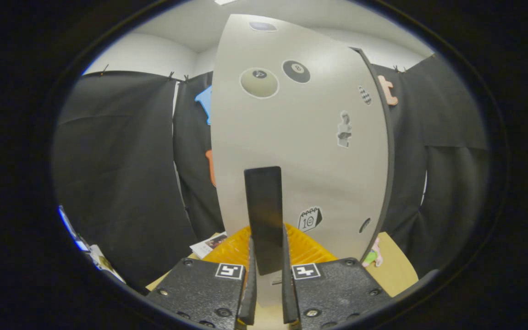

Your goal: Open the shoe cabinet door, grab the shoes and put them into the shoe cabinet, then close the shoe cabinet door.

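My gripper [267, 293] has its two fingers drawn in narrow on the dark handle [264, 215] of the cabinet door [300, 137], one finger pressed on each side of its lower end. The handle is a flat upright bar, standing on the door's face just ahead of me. The door is pale grey, smooth, with a dark edge down its right side. Stickers dot it: a black ball [296, 71] marked 8 near the top, a pale ball [259, 82] left of it whose mark is too blurred to read, a small calendar sticker [310, 218] showing 10 just right of the handle, and a small grey figure [344, 129] farther up on the right. Below the door, beyond my fingers, lies a ribbed orange thing [307, 247] on a tan table [394, 270]. A printed paper [208, 244] lies to the left.
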Demonstrator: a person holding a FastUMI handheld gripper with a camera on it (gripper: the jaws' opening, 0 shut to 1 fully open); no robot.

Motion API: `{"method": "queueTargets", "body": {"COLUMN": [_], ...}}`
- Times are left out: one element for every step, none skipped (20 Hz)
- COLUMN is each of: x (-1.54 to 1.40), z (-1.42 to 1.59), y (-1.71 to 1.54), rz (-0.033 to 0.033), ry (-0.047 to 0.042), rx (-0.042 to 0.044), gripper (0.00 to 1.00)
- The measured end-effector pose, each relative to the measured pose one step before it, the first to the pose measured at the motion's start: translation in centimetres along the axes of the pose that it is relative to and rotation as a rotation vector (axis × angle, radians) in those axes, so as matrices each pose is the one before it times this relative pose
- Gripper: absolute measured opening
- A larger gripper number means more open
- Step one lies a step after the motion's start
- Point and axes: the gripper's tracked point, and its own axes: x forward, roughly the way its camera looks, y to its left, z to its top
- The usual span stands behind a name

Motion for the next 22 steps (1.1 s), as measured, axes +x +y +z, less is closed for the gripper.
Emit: {"method": "queueTargets", "body": {"x": [-1.323,-1.271,-1.166,-1.244,-1.393,-1.21,-1.042,-0.725,-0.752,-0.658,-0.424,-0.272,-0.383,-0.268,-0.158,-0.149,-0.1,-0.007,0.031,0.044,-0.079,0.087], "z": [-0.165,0.007,-0.067,0.041,-0.435,-0.179,-0.002,0.006,0.08,-0.014,-0.005,0.105,-0.086,0.053,-0.07,0.055,0.092,0.058,-0.08,-0.045,-0.039,0.095], "y": [-0.992,-1.002,-0.948,-1.091,-1.221,-1.268,-1.112,-1.18,-1.29,-1.256,-1.237,-1.116,-0.962,-0.978,-1.147,-1.241,-1.266,-1.207,-1.05,-1.041,-0.983,-1.059], "rz": [-0.00601,-0.00774,-0.00936,-0.01157,-0.01635,-0.01632,-0.01637,-0.01852,-0.01754,-0.01674,-0.01462,-0.00983,-0.00368,-0.00136,-0.00508,-0.00858,-0.00911,-0.00656,-0.00272,0.00155,0.0004,-0.00135], "ry": [-0.00114,-0.00063,-0.00389,-0.00124,-0.0013,-0.00088,0.00114,-0.00155,-0.00169,-0.00116,-0.00014,-0.00133,0.00209,0.00172,0.00048,-0.00047,-0.00202,-0.00172,-0.00064,-0.00424,0.001,0.00014], "rx": [0.00561,0.00378,0.00054,-0.00381,0.0023,-0.00505,-0.00106,0.00044,-0.00298,0.00158,0.00069,0.00034,-0.00695,-0.00195,-0.00177,-0.0043,-0.00424,-0.00175,-0.00067,0.00162,0.00217,0.00341], "gripper": [0.25,0.25,0.24,0.24,0.23,0.23,0.22,0.21,0.19,0.17,0.15,0.12,0.1,0.08,0.07,0.06,0.06,0.05,0.04,0.04,0.04,0.04]}}
